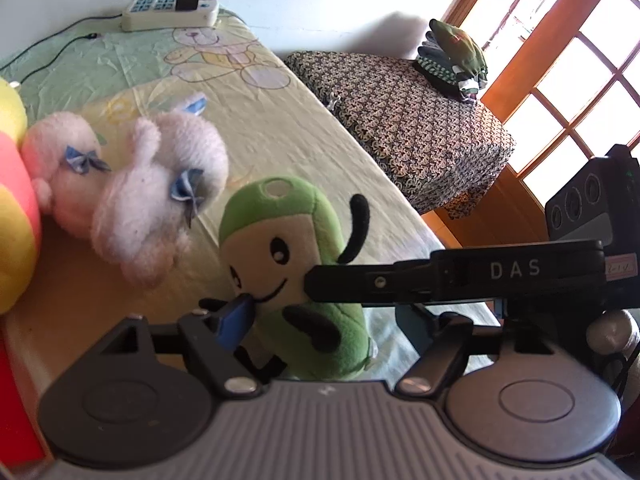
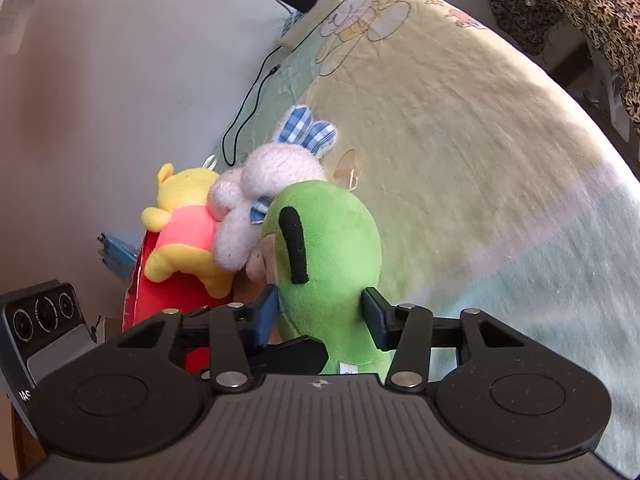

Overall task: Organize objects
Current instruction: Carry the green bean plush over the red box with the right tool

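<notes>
My right gripper point(image 2: 320, 312) clamps the green plush point(image 2: 324, 248) standing on the bed point(image 2: 460, 140), my left gripper point(image 1: 316, 308) closing around it from the front, its right finger hidden; the white bunny point(image 2: 260, 196) and yellow bear point(image 2: 180, 232) lean alongside it.

Bed point(image 1: 304, 128) w/ cartoon sheet: power strip point(image 1: 170, 14) at far edge by wall; white bunny point(image 1: 136, 196), green plush point(image 1: 288, 264), yellow plush point(image 2: 184, 220) on it.
</notes>
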A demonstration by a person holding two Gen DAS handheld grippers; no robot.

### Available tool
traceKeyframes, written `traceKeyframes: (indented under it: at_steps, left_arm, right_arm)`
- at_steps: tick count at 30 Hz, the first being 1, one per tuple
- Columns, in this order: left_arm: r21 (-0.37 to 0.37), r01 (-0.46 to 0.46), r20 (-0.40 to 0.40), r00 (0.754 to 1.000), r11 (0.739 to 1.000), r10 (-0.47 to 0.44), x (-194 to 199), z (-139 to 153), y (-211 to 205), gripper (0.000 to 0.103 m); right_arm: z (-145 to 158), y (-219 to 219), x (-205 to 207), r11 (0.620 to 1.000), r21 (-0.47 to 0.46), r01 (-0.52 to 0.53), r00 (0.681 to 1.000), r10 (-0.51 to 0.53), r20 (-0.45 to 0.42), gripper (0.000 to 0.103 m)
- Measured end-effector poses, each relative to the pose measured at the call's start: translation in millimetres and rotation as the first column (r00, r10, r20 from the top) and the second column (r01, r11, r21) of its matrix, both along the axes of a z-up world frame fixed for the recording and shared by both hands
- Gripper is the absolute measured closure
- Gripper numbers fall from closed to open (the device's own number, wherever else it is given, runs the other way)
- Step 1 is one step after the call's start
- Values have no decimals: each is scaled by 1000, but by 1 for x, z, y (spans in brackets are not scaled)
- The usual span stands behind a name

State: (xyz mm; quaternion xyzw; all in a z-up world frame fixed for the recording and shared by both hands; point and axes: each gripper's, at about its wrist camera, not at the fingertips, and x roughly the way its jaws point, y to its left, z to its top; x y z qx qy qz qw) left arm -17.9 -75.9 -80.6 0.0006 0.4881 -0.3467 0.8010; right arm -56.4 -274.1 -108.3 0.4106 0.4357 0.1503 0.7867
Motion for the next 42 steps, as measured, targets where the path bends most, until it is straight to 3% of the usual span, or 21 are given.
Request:
traceKeyframes:
  at_steps: [10,18,27,36,42]
  left_arm:
    - [13,-30,110,994,999,28,-30,34,15,25]
    - [16,-149,221,965,989,142,-46,66,49,25]
    - [-44,-257,296,920,966,258,-59,93,110,25]
    - [-92,-282,383,875,955,296,-68,125,197,25]
    - [-107,-300,372,872,948,318,-62,126,261,25]
  right_arm:
    - [28,15,-17,996,-42,-75,988,80,132,55]
    - [52,43,-9,987,-32,-155,954,158,256,55]
    - [81,100,6,967,-58,-249,904,253,344,55]
    - [114,176,15,966,-69,-250,862,255,438,55]
    - [119,237,26,967,-68,-244,863,249,440,55]
